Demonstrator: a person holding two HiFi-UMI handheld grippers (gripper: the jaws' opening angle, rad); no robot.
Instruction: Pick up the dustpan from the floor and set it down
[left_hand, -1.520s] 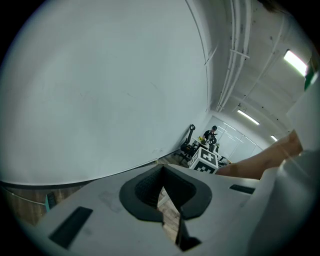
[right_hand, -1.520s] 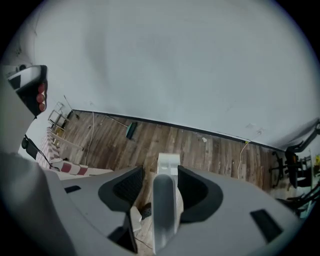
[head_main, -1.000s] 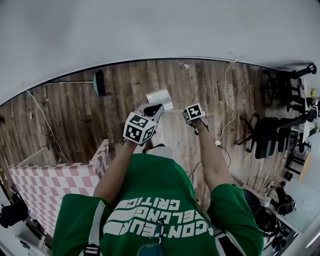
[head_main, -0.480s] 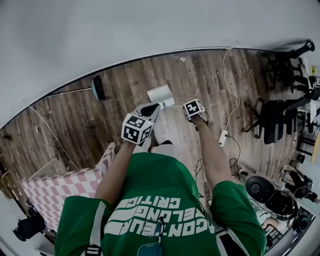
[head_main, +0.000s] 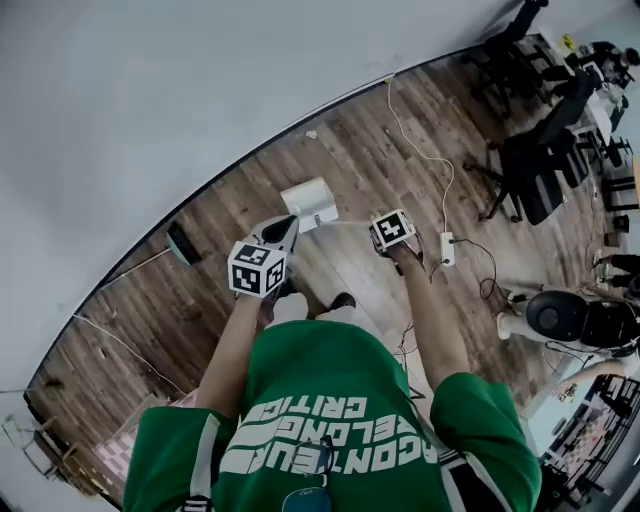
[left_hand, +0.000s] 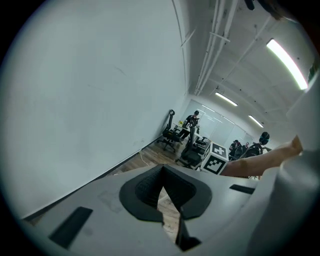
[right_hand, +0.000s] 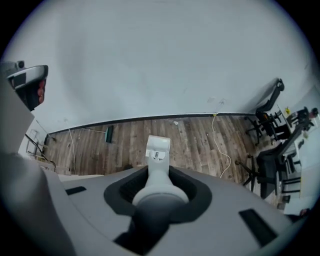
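Observation:
The white dustpan (head_main: 310, 203) hangs off the wooden floor by its long handle. In the right gripper view its pan (right_hand: 158, 148) points down at the boards and the handle runs up between the jaws. My right gripper (head_main: 392, 236) (right_hand: 159, 175) is shut on that handle and points steeply down. To its left, my left gripper (head_main: 286, 228) (left_hand: 162, 172) is shut with nothing in it, its pads meeting at the tips; it faces the grey wall and the far office.
A dark-headed broom (head_main: 183, 243) (right_hand: 109, 134) lies by the wall's foot. A white cable and power strip (head_main: 447, 248) lie on the floor at the right. Office chairs (head_main: 540, 170) and a round black device (head_main: 556, 315) stand further right. A checked cloth (head_main: 140, 432) is at the lower left.
Both grippers have risen, and the dustpan has come up off the floor with the right one. The head view has swung, so the floor now runs diagonally.

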